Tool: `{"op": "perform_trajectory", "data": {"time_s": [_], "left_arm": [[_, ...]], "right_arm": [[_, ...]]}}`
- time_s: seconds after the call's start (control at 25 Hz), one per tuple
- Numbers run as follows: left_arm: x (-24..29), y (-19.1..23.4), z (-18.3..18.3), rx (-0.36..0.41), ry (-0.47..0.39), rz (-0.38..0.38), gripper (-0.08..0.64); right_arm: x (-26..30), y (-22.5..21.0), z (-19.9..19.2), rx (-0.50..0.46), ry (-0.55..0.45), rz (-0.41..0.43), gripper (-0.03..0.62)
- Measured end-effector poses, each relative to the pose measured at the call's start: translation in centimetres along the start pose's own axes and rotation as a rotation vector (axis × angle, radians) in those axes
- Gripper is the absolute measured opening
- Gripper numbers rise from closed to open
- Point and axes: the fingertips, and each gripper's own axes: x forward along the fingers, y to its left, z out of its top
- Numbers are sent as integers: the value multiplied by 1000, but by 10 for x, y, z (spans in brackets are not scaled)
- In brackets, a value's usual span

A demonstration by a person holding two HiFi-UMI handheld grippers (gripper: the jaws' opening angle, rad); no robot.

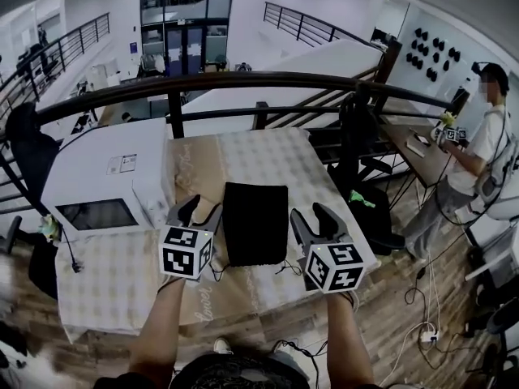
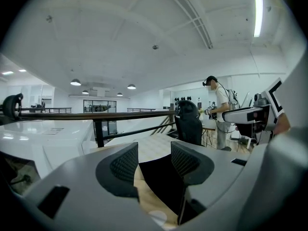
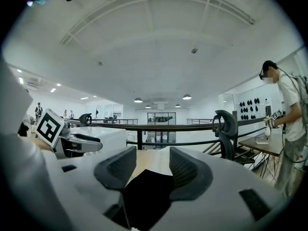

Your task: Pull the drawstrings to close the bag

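A black drawstring bag (image 1: 255,221) lies flat on the table with its thin cords (image 1: 285,267) trailing off its near edge. My left gripper (image 1: 189,208) hovers open just left of the bag, nothing between its jaws. At the bag's right side my right gripper (image 1: 315,215) is open too, holding nothing. Looking along the left gripper's jaws, the bag (image 2: 163,177) shows dark between and beyond the open left gripper (image 2: 155,163). The right gripper view shows the bag (image 3: 144,196) below its own open right gripper (image 3: 153,166).
A white microwave (image 1: 109,185) stands on the table (image 1: 268,156) to the left of the bag. A dark railing (image 1: 243,83) runs behind the table. A black office chair (image 1: 357,148) is at the table's right. A person (image 1: 478,156) stands at a desk far right.
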Motion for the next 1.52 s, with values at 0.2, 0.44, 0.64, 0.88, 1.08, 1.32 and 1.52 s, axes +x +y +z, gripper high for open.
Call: {"op": "perform_trajectory", "data": {"time_s": [0.2,0.44,0.64,0.88,1.08,1.32,1.52], "left_arm": [[-7,-12,1,-9,4,78,213],[-11,-29,-1,-24,9,152,213],[-20,-39,-4,-50,2,212,213],[-31,-56,-7,-69,-9,264,213],[-37,-64,-13,-62,1,294,213],[-42,-63,-23,-55,17,304,213],[-42,-63,-42,-50,66,290,213]], "right_arm": [[4,-10,7,-28,-9,89,216],[2,-24,7,-44,-12,176,216],[-5,-34,-3,-54,-2,236,216],[-13,-44,-10,-54,6,297,213],[-16,-48,-18,-50,15,333,204],[-16,-43,-30,-66,38,360,204],[-11,-45,-52,-86,88,358,199]]}}
